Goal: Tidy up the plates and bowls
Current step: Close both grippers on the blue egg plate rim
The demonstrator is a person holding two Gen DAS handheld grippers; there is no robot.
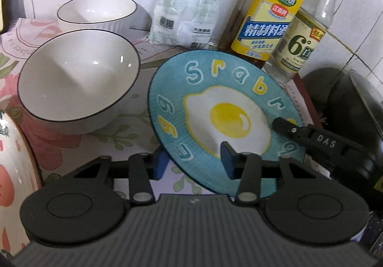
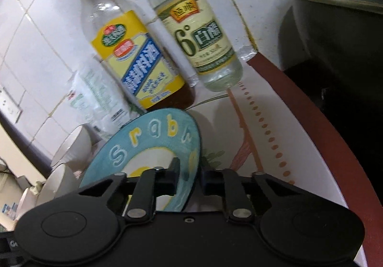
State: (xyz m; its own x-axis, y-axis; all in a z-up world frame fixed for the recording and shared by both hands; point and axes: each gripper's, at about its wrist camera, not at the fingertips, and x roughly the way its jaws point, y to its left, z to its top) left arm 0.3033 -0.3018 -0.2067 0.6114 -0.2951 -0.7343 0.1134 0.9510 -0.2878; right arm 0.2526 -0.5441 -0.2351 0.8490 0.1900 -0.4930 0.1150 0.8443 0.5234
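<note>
The table (image 1: 112, 137), covered with a flowered cloth, carried the dishes, with a dark pot (image 2: 335, 15) at its right end. Two white bowls with dark rims stood at the left, the nearer bowl (image 1: 79, 80) in front of the farther bowl (image 1: 98, 12). By the tiled wall stood a cooking wine bottle (image 1: 265, 20), a white vinegar bottle (image 1: 301, 42) and a salt bag (image 1: 182, 1).

The blue fried-egg plate (image 1: 222, 118) was tilted, its near edge raised off the cloth, just right of the nearer bowl. The left gripper (image 1: 194, 161) had its blue pads on both sides of the plate's near rim; the jaws were narrowed and seemed to pinch it. The right gripper (image 2: 189, 178) was closed tight on the right rim of the same plate.

To do this step well, I judge both hands should lift together and keep the plate nearly level, because a glazed rim slips easily. The plate should pass clear of the bottles behind and the bowl beside it.
</note>
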